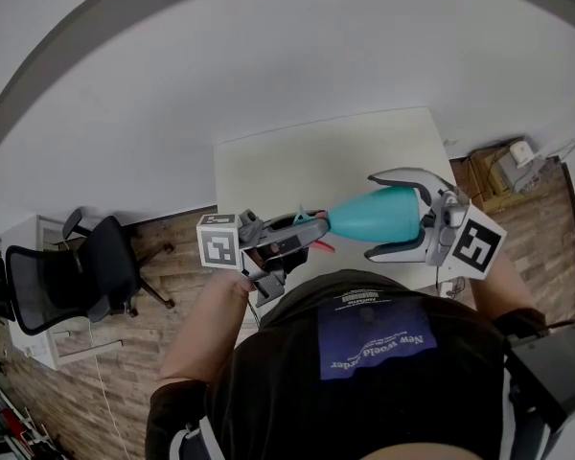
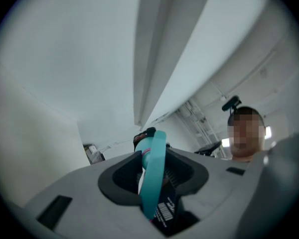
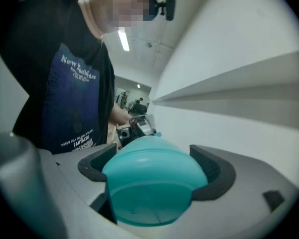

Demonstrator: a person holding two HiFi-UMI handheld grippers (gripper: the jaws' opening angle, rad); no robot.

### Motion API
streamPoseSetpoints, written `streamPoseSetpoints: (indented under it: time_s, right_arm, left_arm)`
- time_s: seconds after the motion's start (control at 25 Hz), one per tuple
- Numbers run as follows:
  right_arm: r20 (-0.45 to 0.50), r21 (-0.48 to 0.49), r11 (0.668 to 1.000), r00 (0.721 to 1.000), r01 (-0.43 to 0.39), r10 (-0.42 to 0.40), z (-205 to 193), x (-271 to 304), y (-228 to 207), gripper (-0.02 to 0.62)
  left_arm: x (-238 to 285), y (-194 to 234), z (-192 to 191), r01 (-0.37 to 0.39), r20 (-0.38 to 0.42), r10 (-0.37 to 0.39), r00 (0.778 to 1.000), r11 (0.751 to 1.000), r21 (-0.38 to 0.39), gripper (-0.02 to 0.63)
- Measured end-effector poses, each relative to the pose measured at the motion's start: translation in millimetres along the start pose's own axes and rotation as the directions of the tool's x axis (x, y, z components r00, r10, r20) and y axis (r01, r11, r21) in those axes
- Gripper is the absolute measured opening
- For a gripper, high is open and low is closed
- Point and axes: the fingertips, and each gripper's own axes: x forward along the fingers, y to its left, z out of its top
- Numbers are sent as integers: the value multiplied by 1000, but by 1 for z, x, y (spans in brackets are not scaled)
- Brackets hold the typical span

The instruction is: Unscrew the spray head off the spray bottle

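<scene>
Here the teal spray bottle [image 1: 374, 215] is off the table [image 1: 297, 171], carried in the air in front of the person's chest and over the table's near edge. It lies on its side with its long axis about level, running across the body. The broad base points to the person's right and the spray head [image 1: 310, 222] to the left. The right hand-held gripper [image 1: 383, 215] has its jaws spread wide around the fat lower body of the bottle; in the right gripper view the dark pads sit against both flanks of the teal dome, so it grips the bottle. The left hand-held gripper [image 1: 302, 233] comes in from the opposite end. The left gripper view shows its jaws at a middling width, closed on the spray head, with the teal trigger lever [image 2: 154, 168] standing on edge between the pads. Each end of the thing thus has its own gripper, and both line up roughly with the bottle's axis. By my reading the unscrewing is under way, and the head looks seated on the neck, though the joint itself is too hidden to judge. The next twist would call for a roll about that level axis, the left turning the head against the right's hold. Out beyond, an office chair [image 1: 67, 271] stands on the wood floor [image 1: 187, 247], well apart.
</scene>
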Motion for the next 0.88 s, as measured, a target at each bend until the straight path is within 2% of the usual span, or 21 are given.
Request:
streamPoseSetpoints:
  time_s: [0.08, 0.12, 0.2, 0.32, 0.44, 0.56, 0.68, 0.72, 0.8, 0.88]
  right_arm:
    - [-50, -104, 995, 999, -5, 0, -1, 2, -1, 462]
    - [-54, -115, 993, 998, -15, 9, -2, 2, -2, 462]
    - [-13, -33, 999, 1000, -21, 21, -5, 1, -6, 462]
    - [127, 195, 981, 992, -10, -15, -3, -3, -15, 462]
    - [212, 302, 952, 977, -49, -17, -6, -6, -19, 462]
    - [248, 325, 944, 968, -63, -21, -11, -6, -22, 462]
    - [235, 320, 946, 972, -55, -22, -14, -5, -20, 462]
    - [223, 313, 949, 974, -48, -24, -15, -4, -20, 462]
    - [212, 313, 949, 977, -39, -30, -16, -3, -21, 462]
    - [217, 339, 940, 975, -38, -40, -18, -4, -23, 462]
  left_arm:
    - [0, 8, 2, 17, 44, -12, 999, 992, -121, 134]
    - [0, 10, 3, 25, 60, -16, 998, 988, -153, 135]
    - [1, 9, 6, 19, 76, -7, 997, 988, -154, 135]
    - [3, 2, 10, 1, 59, 5, 998, 996, -90, 137]
    - [3, -4, 9, -12, 12, 12, 1000, 1000, 15, 137]
    - [4, -4, 3, -36, -37, 41, 998, 991, 125, 138]
    - [2, -4, 1, -40, -61, 50, 997, 989, 146, 156]
    - [0, -4, 2, -44, -67, 54, 996, 988, 147, 185]
    - [-4, -5, 6, -58, -66, 69, 995, 985, 160, 201]
    - [-11, -5, 13, -79, -54, 92, 994, 976, 203, 220]
